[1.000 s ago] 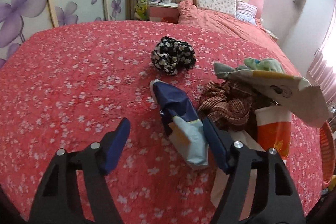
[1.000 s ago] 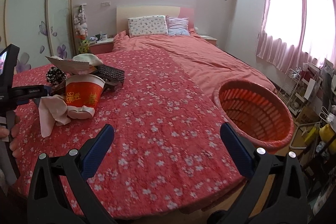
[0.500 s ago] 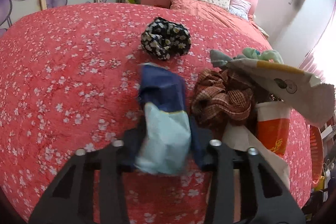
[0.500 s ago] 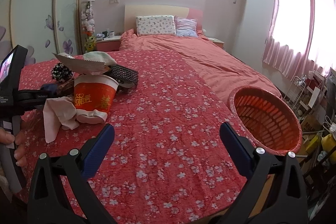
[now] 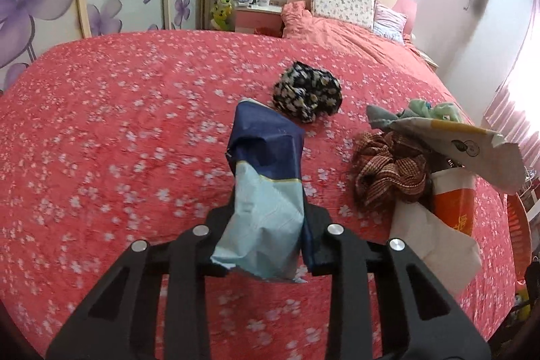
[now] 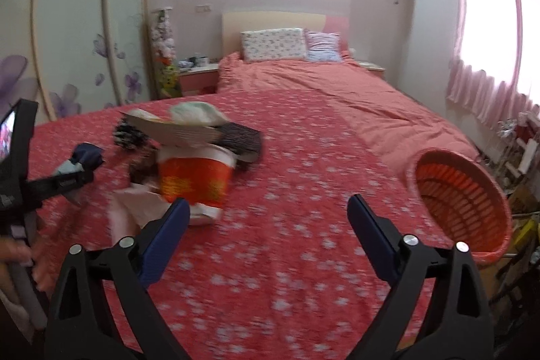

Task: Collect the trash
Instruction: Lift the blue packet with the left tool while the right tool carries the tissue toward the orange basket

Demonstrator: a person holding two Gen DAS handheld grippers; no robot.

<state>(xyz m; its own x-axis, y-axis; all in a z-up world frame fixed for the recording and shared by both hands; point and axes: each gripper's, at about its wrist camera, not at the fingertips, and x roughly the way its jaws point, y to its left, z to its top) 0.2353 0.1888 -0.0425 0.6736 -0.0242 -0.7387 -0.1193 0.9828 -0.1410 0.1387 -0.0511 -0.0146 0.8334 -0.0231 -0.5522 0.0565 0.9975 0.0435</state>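
Left claw (image 5: pixel 266 235): pressed on the navy-and-pale-blue wrapper (image 5: pixel 266 184); its jaws have just closed on it, and the wrapper now stands up between the pads, navy end uppermost.
Right claw (image 6: pixel 270 225): spread wide, nothing between the pads; jaws have just narrowed a little. It hangs over bare bedspread near the bed's near edge.
Bed (image 5: pixel 101 123): red spread with white flowers; carries all the loose items.
Trash heap: toward the bed's right edge in the left wrist view. An orange paper cup (image 6: pixel 194 181) lies tipped, with a flat paper bag (image 5: pixel 472 150) resting over it and a pale crumpled sheet (image 5: pixel 435 245) beside it.
Cloth items: brown checked scrunchie (image 5: pixel 391 174) touching the heap; black floral scrunchie (image 5: pixel 307 93) farther up the bed, just beyond the wrapper's top.
Basket (image 6: pixel 462 194): orange, slatted, off the bed's right edge, well apart from the heap.
Person: a hand (image 6: pixel 13 255) grips the left tool's handle at the frame's left margin.
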